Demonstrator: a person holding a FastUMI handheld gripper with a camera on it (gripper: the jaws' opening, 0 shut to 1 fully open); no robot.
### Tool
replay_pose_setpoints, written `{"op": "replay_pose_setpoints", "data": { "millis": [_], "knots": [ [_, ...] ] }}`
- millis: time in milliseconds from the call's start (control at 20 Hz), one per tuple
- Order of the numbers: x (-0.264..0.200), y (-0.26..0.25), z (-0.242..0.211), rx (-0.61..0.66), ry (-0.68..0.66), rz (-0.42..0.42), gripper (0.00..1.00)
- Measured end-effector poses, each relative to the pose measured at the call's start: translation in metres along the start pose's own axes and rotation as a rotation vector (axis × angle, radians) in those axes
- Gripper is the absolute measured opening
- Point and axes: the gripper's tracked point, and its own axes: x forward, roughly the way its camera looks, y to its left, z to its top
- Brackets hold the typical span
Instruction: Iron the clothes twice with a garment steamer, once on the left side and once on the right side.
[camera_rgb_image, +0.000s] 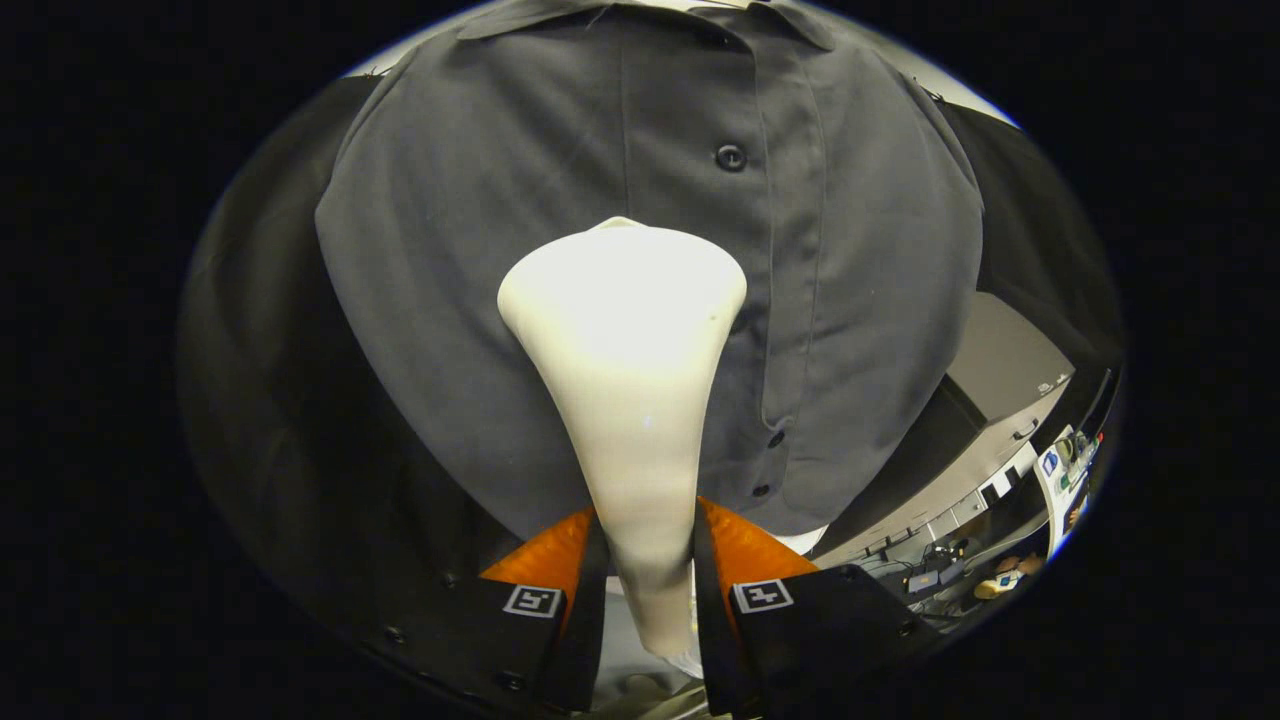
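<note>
A dark grey button-up shirt (460, 260) hangs in front of me, collar at the top and a button placket running down its middle. The white garment steamer (630, 380) stands up between my fingers, its narrow handle clamped by both orange-and-black fingers (545, 565) and its wide head spread over the shirt's middle, just left of the placket. My gripper (645, 545) is shut on the steamer's handle. The head's front face is turned away from me, so I cannot tell whether it touches the cloth.
Black cloth wall surrounds the shirt on both sides. Beyond the shirt's right hem lie a grey floor or panel (1000, 370) and a cluttered desk area (950, 570) with small equipment.
</note>
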Motion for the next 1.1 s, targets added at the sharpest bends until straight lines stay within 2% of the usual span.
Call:
{"op": "replay_pose_setpoints", "data": {
  "millis": [1100],
  "knots": [
    [0.074, -0.025, -0.146, -0.01, 0.254, 0.014, 0.49]
  ]
}}
